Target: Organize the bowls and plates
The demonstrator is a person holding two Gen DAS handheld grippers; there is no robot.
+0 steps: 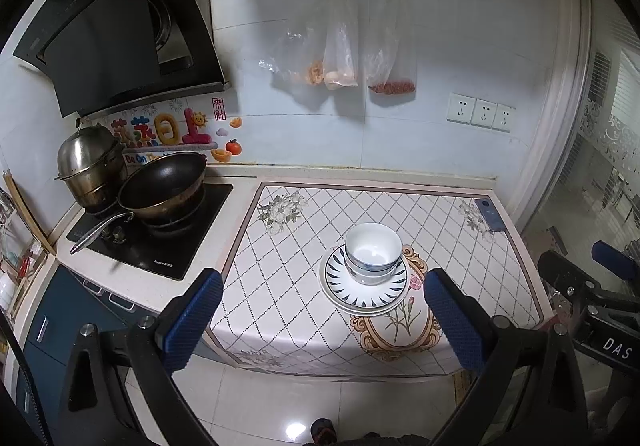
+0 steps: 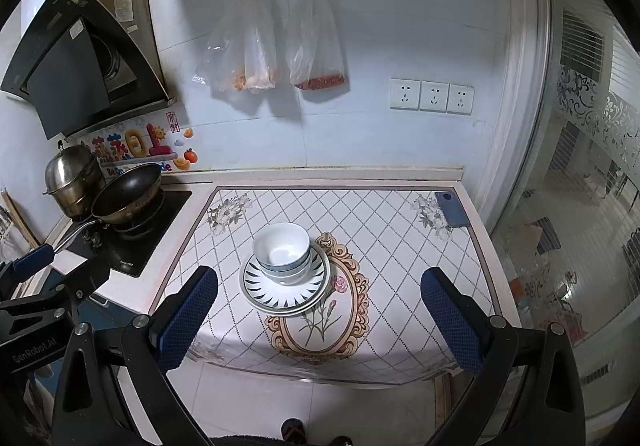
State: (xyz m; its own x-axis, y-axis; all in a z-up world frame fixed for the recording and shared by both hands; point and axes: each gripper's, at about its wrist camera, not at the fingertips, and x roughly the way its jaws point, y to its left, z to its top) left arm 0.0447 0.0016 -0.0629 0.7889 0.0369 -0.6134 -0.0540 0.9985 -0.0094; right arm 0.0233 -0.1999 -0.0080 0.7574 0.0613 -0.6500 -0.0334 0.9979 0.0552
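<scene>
White bowls (image 1: 373, 251) with blue trim sit nested on a stack of plates (image 1: 366, 288); the top plate has a black petal rim. The stack stands on the patterned counter cloth (image 1: 296, 246). My left gripper (image 1: 323, 320) is open and empty, held back from the counter's front edge, facing the stack. In the right wrist view the bowls (image 2: 282, 251) and plates (image 2: 285, 292) lie left of centre. My right gripper (image 2: 318, 320) is open and empty, also short of the counter. Each gripper shows at the edge of the other's view.
A gas hob (image 1: 152, 234) at the left carries a black wok (image 1: 164, 186) and a steel pot (image 1: 90, 164). A blue phone (image 1: 490, 214) lies at the cloth's back right corner. Plastic bags (image 1: 340, 46) hang on the tiled wall. A glass door (image 2: 580, 206) stands at right.
</scene>
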